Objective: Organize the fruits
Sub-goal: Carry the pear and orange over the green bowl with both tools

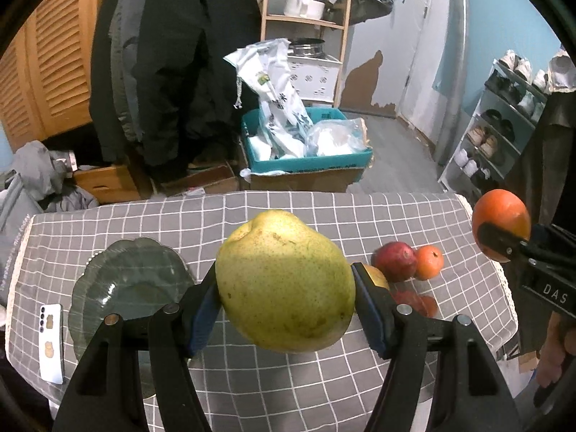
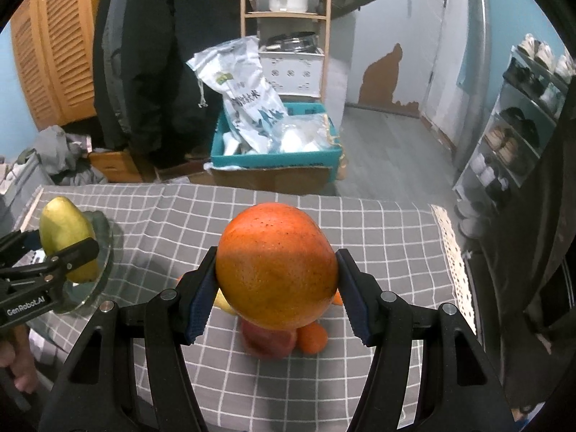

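Note:
My left gripper (image 1: 286, 295) is shut on a large yellow-green pear (image 1: 284, 280), held above the grey checked tablecloth; the same pear (image 2: 66, 239) shows at the left of the right wrist view. My right gripper (image 2: 276, 288) is shut on a big orange fruit (image 2: 275, 262), also seen at the right edge as the orange fruit (image 1: 501, 223). A green glass plate (image 1: 129, 288) lies on the table left of the pear. On the cloth lie a red apple (image 1: 395, 261), a small tangerine (image 1: 429, 262) and a partly hidden yellow fruit (image 1: 376, 275).
A white phone (image 1: 52, 345) lies at the table's left edge beside the plate. Beyond the table stand a teal box of bags (image 1: 306, 144), hanging dark coats (image 1: 172, 72), a wooden shelf (image 1: 306, 18) and a shoe rack (image 1: 504, 126).

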